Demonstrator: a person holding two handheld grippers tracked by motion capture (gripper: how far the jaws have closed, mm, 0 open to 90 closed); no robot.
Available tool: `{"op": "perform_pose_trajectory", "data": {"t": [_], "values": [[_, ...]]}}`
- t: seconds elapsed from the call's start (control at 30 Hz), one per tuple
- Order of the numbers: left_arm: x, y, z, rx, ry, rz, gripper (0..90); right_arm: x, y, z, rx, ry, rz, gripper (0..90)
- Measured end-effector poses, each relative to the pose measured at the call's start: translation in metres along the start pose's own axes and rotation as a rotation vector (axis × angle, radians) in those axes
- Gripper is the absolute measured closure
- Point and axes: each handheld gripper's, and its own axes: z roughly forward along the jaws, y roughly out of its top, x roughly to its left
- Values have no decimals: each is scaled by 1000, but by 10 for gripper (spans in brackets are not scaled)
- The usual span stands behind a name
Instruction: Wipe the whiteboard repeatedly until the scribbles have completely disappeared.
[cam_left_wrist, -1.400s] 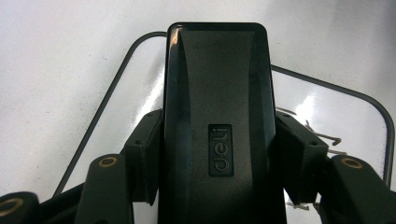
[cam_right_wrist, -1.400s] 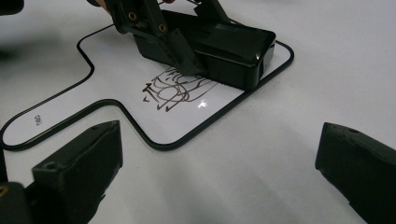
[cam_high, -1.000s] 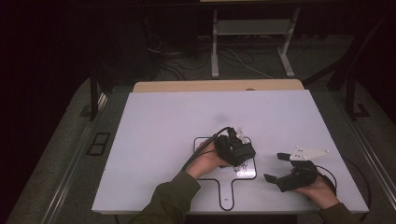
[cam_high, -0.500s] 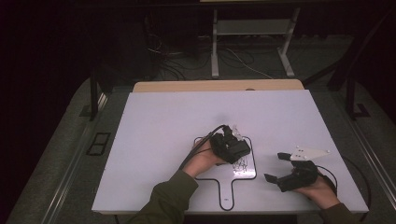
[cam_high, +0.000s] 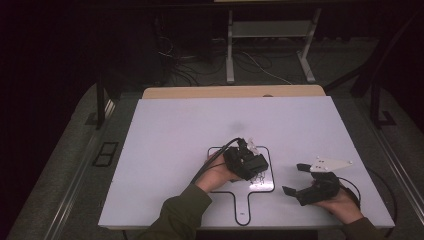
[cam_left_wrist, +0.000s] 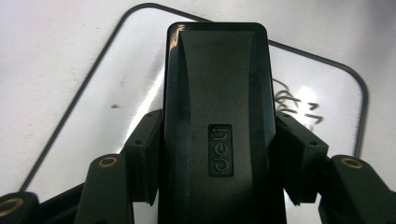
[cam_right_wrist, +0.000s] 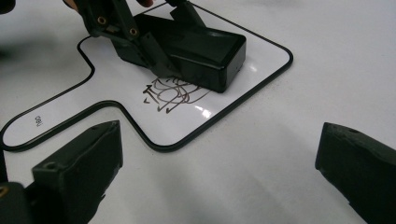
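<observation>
1. High view: a white table (cam_high: 175, 140) carries a small handled whiteboard (cam_high: 242, 200) with a black border, lying near the person's edge with its handle pointing toward the person.
2. The left gripper (cam_high: 246, 161) sits over the whiteboard's main panel, held by the person's left hand (cam_high: 216, 176), with its cable trailing back along the sleeve.
3. In the left gripper view, both jaws are clamped against the two long sides of a black eraser (cam_left_wrist: 217, 116), which bears an embossed "deli" label on its top.
4. In the right gripper view, the eraser (cam_right_wrist: 196, 51) rests flat on the whiteboard (cam_right_wrist: 261, 60), its lower edge touching a tangle of dark marker scribble (cam_right_wrist: 173, 93).
5. Part of that scribble (cam_left_wrist: 292, 105) shows just to the right of the eraser in the left gripper view.
6. The right gripper (cam_high: 312, 182) rests on the bare table, to the right of the whiteboard and apart from it, with the right hand (cam_high: 342, 202) behind it.
7. Its jaws stand wide apart with nothing between them, and the grey plate (cam_high: 330, 164) sits on top of it.
</observation>
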Motion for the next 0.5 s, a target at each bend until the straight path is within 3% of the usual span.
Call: {"op": "perform_pose_trajectory", "data": {"t": [0.03, 0.5], "values": [[-3, 0, 0, -1, -8, -17, 394, 0, 0, 0, -1, 0, 0, 0], [-28, 8, 5, 0, -41, 45, 394, 0, 0, 0, 1, 0, 0, 0]]}}
